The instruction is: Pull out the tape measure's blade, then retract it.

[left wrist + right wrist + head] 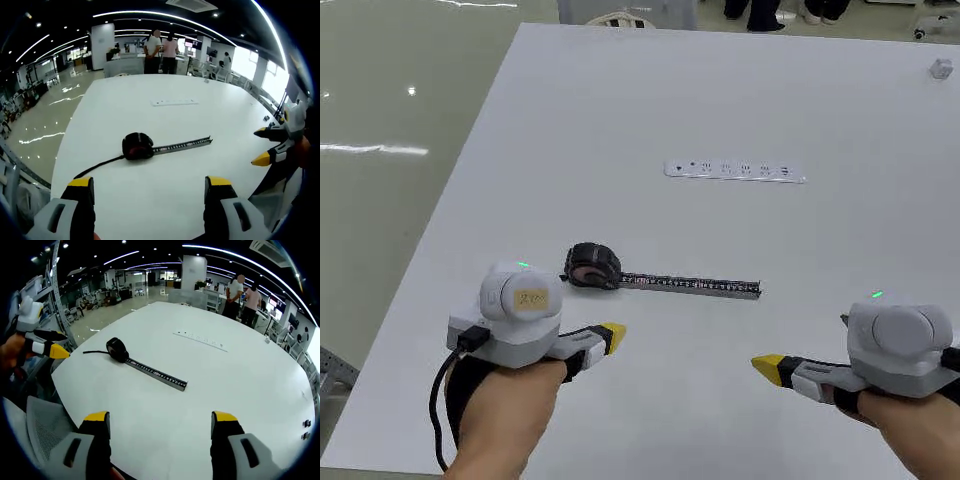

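White tabletop (620,120) carries the black round-cased tape measure (592,266) toward its near left corner, its dark blade (690,286) drawn out flat, while the left claw (150,182) and right claw (161,416) hover wide and empty by the near edge, likely poised to retract it.

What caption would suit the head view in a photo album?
Tape measure with blade pulled out on a white table, the left gripper and right gripper open nearby.
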The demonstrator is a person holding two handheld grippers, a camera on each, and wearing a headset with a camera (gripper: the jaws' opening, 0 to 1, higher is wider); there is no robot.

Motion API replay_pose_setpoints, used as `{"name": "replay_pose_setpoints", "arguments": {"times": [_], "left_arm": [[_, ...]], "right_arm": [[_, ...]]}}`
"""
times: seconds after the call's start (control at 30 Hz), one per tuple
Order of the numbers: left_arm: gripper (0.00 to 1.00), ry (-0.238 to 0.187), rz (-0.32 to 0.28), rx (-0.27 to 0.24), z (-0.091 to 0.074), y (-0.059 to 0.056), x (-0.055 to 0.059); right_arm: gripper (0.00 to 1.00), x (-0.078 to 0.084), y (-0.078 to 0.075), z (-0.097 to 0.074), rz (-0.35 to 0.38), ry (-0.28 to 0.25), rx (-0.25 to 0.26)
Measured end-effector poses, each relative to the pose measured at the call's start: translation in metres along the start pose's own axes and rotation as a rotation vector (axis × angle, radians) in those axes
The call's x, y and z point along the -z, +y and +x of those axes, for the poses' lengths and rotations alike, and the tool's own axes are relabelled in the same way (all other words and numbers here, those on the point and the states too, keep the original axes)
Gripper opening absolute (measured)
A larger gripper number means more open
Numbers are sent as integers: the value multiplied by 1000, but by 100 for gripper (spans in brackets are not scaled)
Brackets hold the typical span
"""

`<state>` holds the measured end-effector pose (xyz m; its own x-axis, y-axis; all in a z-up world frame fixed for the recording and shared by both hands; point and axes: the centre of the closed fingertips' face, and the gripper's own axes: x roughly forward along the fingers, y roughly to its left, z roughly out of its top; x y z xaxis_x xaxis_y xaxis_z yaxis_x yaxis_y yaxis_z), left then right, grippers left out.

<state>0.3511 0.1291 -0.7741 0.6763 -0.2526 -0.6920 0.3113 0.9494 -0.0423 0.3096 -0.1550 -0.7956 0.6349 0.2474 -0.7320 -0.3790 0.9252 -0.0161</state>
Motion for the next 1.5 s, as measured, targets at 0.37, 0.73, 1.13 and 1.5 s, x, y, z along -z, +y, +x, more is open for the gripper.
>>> {"name": "replay_pose_setpoints", "arguments": {"times": [0.37, 0.73, 1.13, 1.5], "left_arm": [[87, 13, -30, -32, 15, 6, 4], [84, 20, -25, -33, 33, 6, 3], [81, 17, -32, -53, 54, 10, -3], [81, 22, -50, -71, 73, 12, -4]], "right_arm": [[83, 1, -6, 18, -35, 11, -16], [82, 3, -13, 35, -75, 33, -32], [80, -3, -21, 55, -125, 48, -56], [77, -5, -27, 74, -185, 72, -85]]}}
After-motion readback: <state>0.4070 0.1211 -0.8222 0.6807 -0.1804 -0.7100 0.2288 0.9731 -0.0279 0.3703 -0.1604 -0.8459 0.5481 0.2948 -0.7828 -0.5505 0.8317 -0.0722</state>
